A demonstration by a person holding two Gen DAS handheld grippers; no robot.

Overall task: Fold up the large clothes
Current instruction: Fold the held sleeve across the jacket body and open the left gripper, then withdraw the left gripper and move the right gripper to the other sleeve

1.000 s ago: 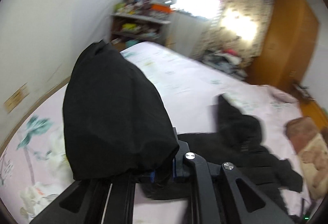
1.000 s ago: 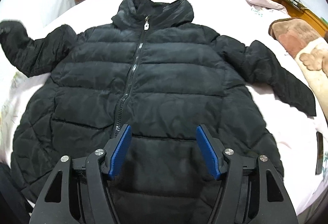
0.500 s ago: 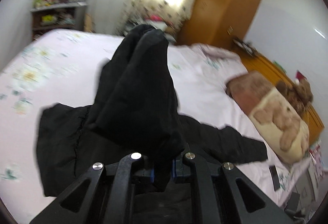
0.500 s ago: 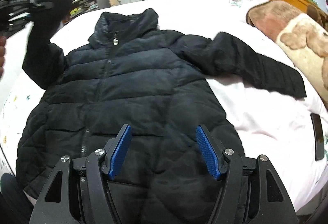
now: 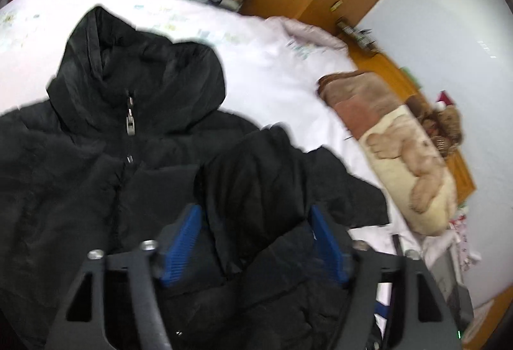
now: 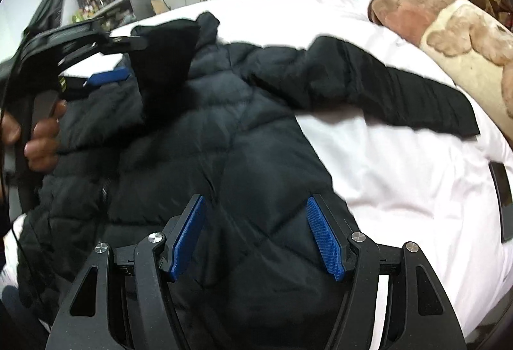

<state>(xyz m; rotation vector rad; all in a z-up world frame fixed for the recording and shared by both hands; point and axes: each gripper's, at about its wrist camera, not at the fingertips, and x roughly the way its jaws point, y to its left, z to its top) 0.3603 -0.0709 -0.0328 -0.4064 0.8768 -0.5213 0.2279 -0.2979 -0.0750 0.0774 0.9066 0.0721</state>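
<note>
Black jacket (image 6: 224,157) fills centre frame on the bed (image 6: 400,173); one sleeve (image 5: 256,177) lies folded across, far sleeve (image 6: 400,93) (upper right) untouched. Left gripper (image 5: 256,241) and right gripper (image 6: 256,237) both gape, empty.

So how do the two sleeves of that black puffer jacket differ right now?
The folded sleeve lies across the black puffer jacket's chest; the outstretched sleeve reaches sideways onto the pale bed sheet. The folded sleeve sits between the left gripper's open fingers; no gripper is near the outstretched sleeve. Both are black and padded.
</note>
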